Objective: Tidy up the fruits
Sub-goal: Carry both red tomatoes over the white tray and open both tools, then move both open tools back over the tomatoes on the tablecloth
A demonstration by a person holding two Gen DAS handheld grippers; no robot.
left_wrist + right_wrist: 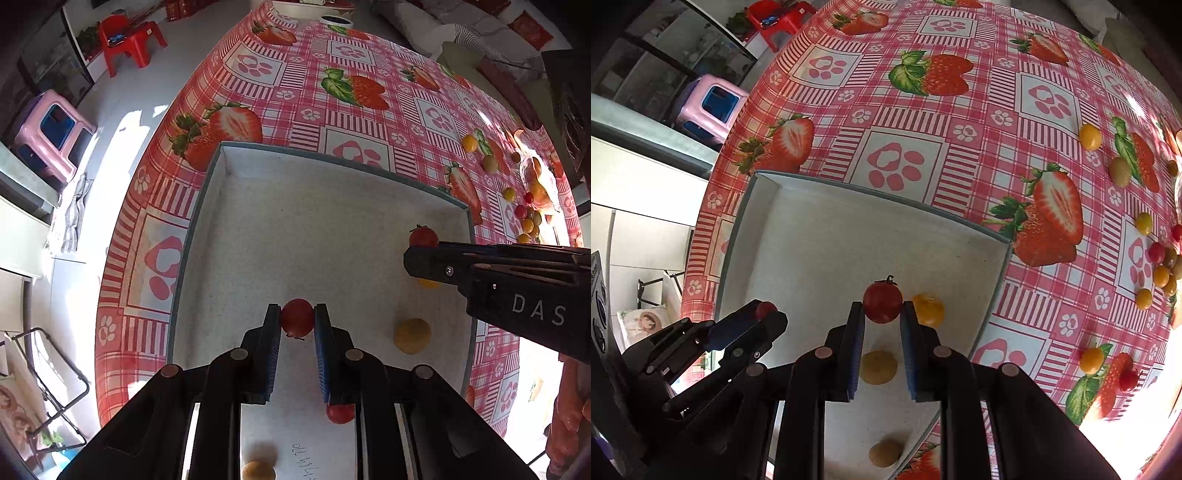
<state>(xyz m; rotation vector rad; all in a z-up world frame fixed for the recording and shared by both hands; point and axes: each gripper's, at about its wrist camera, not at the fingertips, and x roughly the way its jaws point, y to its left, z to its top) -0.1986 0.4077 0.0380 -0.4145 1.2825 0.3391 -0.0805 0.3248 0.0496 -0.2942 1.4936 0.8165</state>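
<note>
Progress, partway: your left tongs [297, 319] and right tongs [882, 308] each clamp a red tomato [296, 316] over the tray [295, 155]; several fruits lie inside, many remain scattered on the tablecloth [960, 110].

Left claw [297, 317], black frame with blue ribbed pads: pointing steeply down, jaws clamped on a small round red cherry tomato [297, 318], pinched right at the fingertips. Right claw [882, 308], same build: also steeply down, jaws clamped on a red cherry tomato with a green stem [882, 301]. The claws sit side by side, apart.
</note>
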